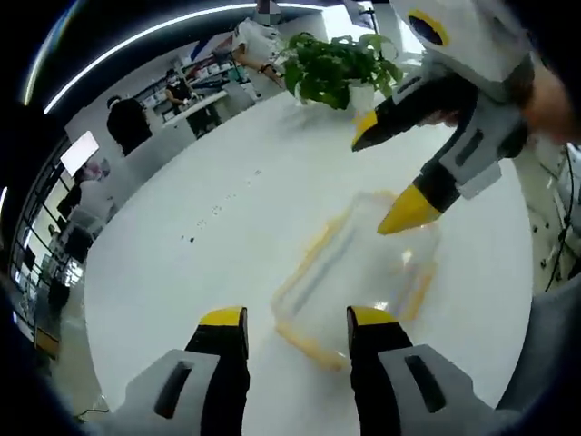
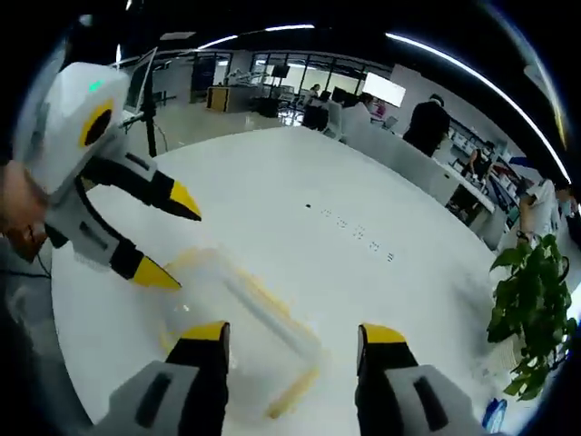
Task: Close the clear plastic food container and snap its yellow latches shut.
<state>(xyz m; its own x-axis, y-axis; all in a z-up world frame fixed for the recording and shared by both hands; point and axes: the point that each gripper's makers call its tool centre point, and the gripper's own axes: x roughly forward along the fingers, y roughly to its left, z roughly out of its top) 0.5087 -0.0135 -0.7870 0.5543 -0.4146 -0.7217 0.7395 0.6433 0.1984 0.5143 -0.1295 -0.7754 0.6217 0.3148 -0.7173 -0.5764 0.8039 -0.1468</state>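
The clear food container (image 1: pixel 359 282) with yellow latches (image 1: pixel 320 243) lies flat on the white worktop (image 1: pixel 227 209), just ahead of the left gripper (image 1: pixel 295 318), whose fingers (image 1: pixel 224 320) stand open and empty. The right gripper (image 1: pixel 392 177) hangs over the container's far end, also open and holding nothing, one fingertip (image 1: pixel 404 213) close above the lid, apparently placed to press it down. A potted plant (image 1: pixel 336 68) stands well apart at the far edge, clear of the work; the blur prevents judging whether any latch is engaged.
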